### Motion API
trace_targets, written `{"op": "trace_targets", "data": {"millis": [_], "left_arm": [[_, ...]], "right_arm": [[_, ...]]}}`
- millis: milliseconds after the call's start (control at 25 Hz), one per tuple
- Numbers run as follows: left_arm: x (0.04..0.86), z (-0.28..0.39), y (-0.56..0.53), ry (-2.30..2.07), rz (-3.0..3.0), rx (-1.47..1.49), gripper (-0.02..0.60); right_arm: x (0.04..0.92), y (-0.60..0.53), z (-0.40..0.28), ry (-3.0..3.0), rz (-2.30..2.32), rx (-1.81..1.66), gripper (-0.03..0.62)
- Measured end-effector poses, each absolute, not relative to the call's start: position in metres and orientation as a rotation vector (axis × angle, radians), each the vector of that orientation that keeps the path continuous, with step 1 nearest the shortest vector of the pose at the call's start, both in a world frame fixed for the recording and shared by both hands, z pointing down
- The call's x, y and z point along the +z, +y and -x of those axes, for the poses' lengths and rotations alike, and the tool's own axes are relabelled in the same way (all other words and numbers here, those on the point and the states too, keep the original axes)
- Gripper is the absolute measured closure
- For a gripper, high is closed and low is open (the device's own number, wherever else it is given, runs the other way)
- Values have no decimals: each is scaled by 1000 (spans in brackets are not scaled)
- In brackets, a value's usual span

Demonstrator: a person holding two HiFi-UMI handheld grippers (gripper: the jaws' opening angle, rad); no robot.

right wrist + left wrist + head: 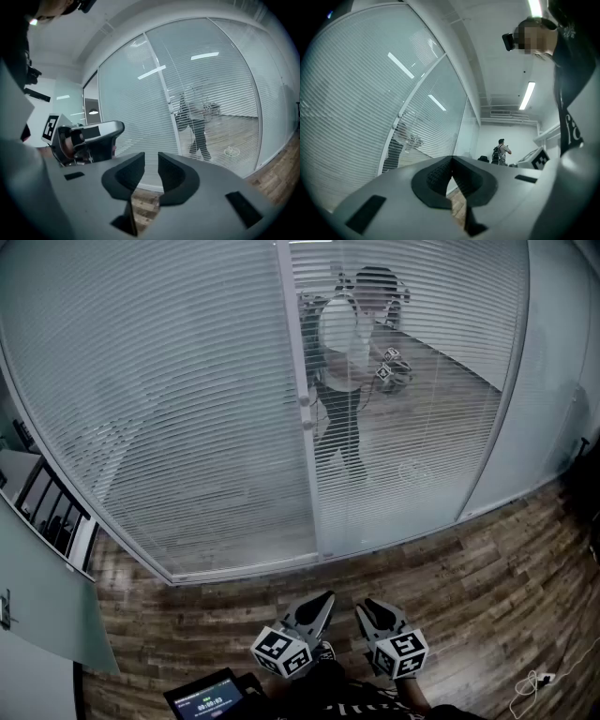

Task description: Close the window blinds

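Ahead, window blinds [169,409], white frame post [295,352], wooden floor [469,568]

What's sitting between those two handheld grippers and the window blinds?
Nothing stands there: in the head view, only bare brown wood-plank floor lies between the left gripper, the right gripper and the white slatted window blinds.

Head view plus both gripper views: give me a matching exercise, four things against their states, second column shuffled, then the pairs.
Things
1. left gripper
2. right gripper
3. left blind panel
4. right blind panel

States
A. a standing figure shows in it
B. jaws together, nothing held
C. a gap between the jaws, nothing held
D. pale slats, no clear figure

Pairs: 1-B, 2-C, 3-D, 4-A
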State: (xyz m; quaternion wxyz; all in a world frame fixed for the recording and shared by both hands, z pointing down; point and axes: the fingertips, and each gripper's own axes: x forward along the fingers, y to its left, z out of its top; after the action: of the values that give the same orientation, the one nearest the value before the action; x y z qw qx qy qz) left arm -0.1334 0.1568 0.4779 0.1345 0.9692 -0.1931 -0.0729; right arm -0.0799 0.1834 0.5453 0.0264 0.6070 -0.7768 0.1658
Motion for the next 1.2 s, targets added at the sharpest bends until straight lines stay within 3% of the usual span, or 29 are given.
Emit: {"op": "trace_targets", "data": {"millis": [320, 600, 1200], "left_arm": [[458, 82, 4, -535, -2853, -256, 577], [468, 92, -71, -586, -2780, -283, 577], [461, 31, -251, -1023, -2840, -148, 559]], "right_arm": [[510, 32, 27, -2420, -1918, 393, 494], [532, -22, 26, -2361, -1876, 501, 494], [532, -196, -27, -2519, -1576, 472, 494]]}}
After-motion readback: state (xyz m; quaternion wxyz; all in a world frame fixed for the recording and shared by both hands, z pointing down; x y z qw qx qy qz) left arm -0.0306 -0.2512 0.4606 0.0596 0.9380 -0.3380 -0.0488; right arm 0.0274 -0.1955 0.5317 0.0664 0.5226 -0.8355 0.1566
